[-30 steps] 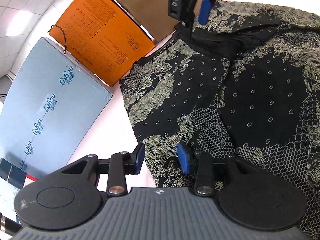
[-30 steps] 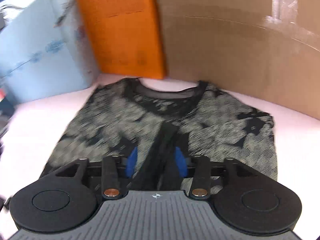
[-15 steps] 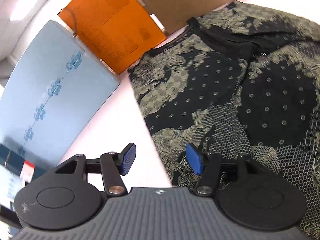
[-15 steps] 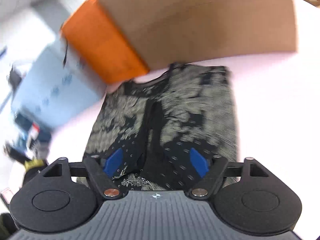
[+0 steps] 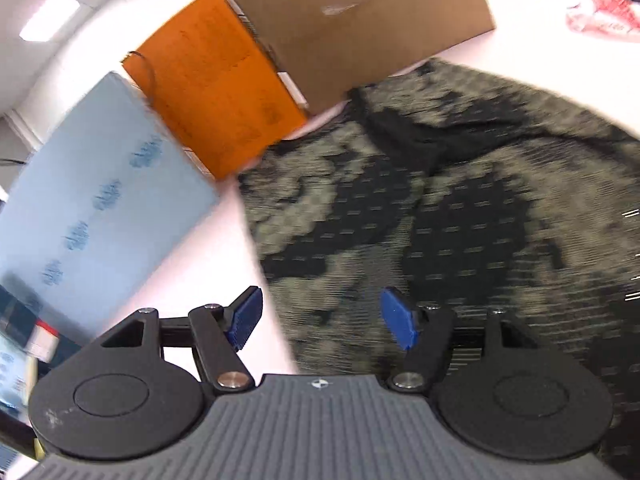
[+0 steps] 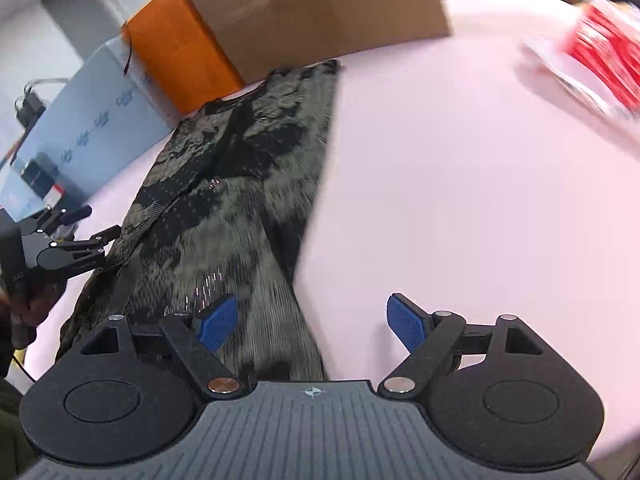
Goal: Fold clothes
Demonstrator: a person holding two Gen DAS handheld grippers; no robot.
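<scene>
Both your left gripper (image 5: 320,314) and right gripper (image 6: 310,322) are opening, empty, over the black-and-beige patterned lace top (image 6: 240,184) lying flat near the pink bench's (image 6: 460,200) back-left corner; snagging its edge would undo the fold.

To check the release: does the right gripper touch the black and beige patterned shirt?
Apart. In the right wrist view the right gripper is opening, both blue pads clear of the black and beige patterned shirt.

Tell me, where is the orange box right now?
In both wrist views the orange box stands at the far edge of the pink table, squeezed between the pale blue box and the brown cardboard box, just behind the patterned shirt's collar.
</scene>
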